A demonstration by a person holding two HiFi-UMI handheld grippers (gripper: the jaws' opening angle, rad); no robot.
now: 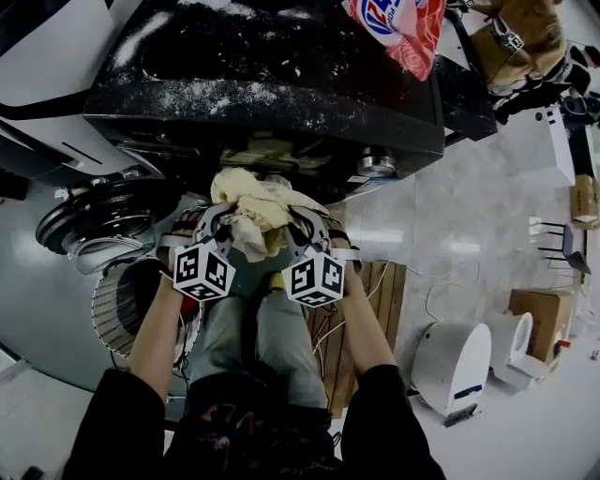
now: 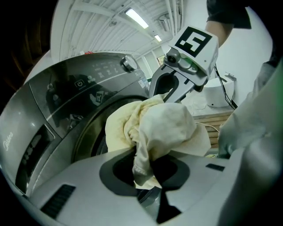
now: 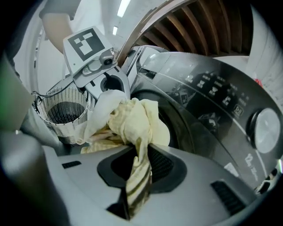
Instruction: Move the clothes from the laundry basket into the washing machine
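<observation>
A bundle of pale yellow cloth (image 1: 251, 208) hangs between both grippers, just in front of the washing machine (image 1: 262, 84). My left gripper (image 1: 222, 228) is shut on the cloth (image 2: 152, 132), a fold of it pinched between the jaws. My right gripper (image 1: 292, 228) is shut on the same cloth (image 3: 132, 126), a striped strip trailing out of its jaws. The machine's dark round door opening (image 2: 88, 132) lies right behind the bundle, and shows again as the opening (image 3: 170, 119) in the right gripper view. The wire laundry basket (image 1: 122, 305) stands low at the left.
The machine's open round door (image 1: 98, 220) lies at the left. A wooden pallet (image 1: 375, 309) is on the floor to the right, with a white device (image 1: 450, 366) and cardboard boxes (image 1: 539, 319) beyond. A red and white bag (image 1: 398, 26) lies on the machine's top. A control dial (image 3: 265, 130) is on the panel.
</observation>
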